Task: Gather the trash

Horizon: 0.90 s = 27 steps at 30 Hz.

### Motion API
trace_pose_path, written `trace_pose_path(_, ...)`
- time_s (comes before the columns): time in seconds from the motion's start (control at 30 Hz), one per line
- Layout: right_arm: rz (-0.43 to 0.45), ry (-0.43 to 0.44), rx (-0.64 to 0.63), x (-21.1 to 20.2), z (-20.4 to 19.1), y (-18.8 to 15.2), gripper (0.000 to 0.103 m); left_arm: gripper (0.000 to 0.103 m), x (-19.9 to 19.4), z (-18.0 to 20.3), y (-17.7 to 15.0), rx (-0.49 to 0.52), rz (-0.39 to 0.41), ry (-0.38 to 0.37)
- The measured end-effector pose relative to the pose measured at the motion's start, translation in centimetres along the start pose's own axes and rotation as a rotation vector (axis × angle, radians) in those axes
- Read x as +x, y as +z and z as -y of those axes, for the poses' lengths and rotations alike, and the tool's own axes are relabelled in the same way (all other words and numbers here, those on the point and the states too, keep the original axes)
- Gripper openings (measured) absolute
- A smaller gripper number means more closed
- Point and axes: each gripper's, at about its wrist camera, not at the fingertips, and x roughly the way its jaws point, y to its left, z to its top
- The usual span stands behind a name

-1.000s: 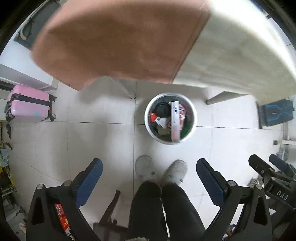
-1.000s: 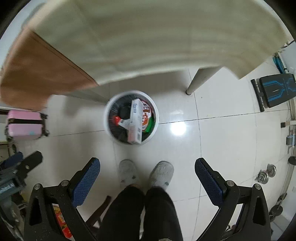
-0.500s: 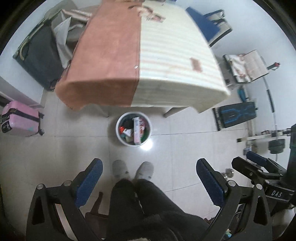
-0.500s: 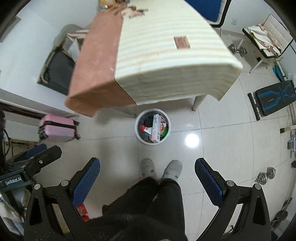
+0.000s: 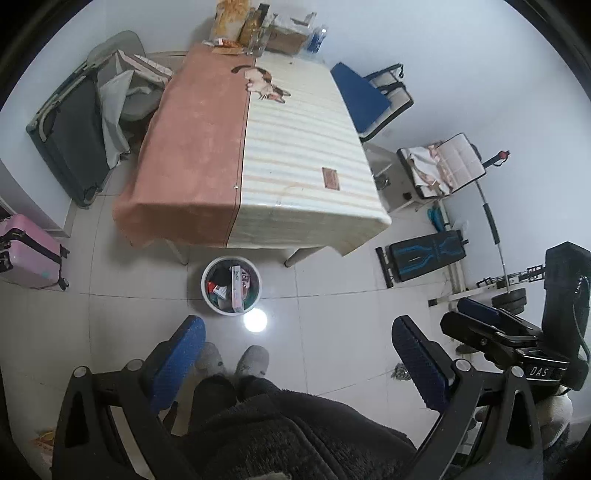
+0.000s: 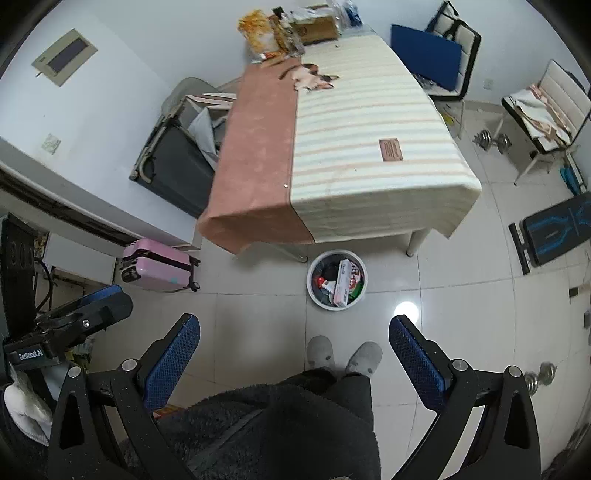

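Observation:
A white round trash bin stands on the tiled floor in front of the table; it also shows in the right wrist view. It holds a tall white carton and several wrappers. My left gripper is open and empty, held high above the floor and the person's feet. My right gripper is open and empty at a similar height. Each gripper shows in the other's view, the right one and the left one.
A table with a pink and striped cloth carries snack bags and boxes at its far end. Around it are a pink suitcase, a dark suitcase, chairs, a weight bench and dumbbells.
Both grippers have risen far up from just above the bin, below the table edge. The whole table top and the room have come into view. Both stay open and empty.

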Motion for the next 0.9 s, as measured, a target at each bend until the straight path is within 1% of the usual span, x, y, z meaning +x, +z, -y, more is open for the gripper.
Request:
trace_pose_path(0.13,0.0,0.024,-0.015,-1.0,-0.9,0.0,0.103,0.103,-1.2,0.3,-0.2,-0.009,0.013,-0.021)
trace_pose_path(0.37,-0.009,0.03,-0.035,-1.4,-1.6,0.0,0.103,0.103,-2.2,0.4,-0.4,-0.012,0.014,-0.033)
trace_pose_path(0.9,-0.052,0.032,-0.05,-1.2,-2.0,-0.1,0.103,0.103,-2.5,1.2,-0.9,0.018,-0.004,-0.012)
